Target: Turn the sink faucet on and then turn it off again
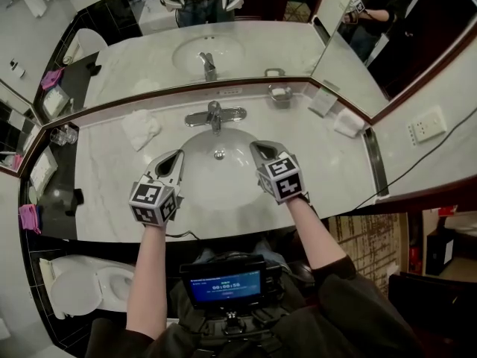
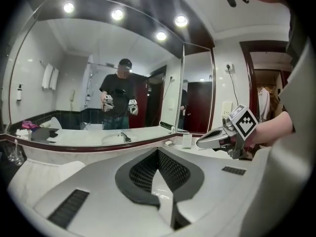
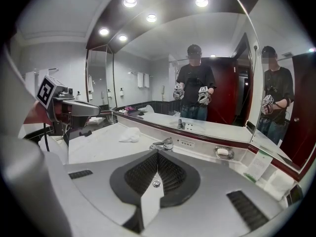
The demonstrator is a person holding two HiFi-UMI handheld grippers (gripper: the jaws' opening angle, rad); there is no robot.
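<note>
- Head view: faucet (image 1: 215, 115) stands at the basin's (image 1: 223, 181) back rim, apart from both grippers.
- Left gripper (image 1: 177, 155) and right gripper (image 1: 258, 147): jaws closed, empty.
- Screen (image 1: 223, 286) digits too blurred to read.
- Open basin between grippers; towel (image 1: 140, 129) left of faucet.

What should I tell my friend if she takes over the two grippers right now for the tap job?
Left gripper: jaws shut, empty, over the left side of the sink basin.
Right gripper: jaws shut, empty, over the basin's right side.
Faucet: at the back of the basin, beyond both grippers; neither touches it. No water shows at the spout.
Done: cannot tell whether it has already been on.
Left: if it has not, probably work the lever on, then off.
</note>
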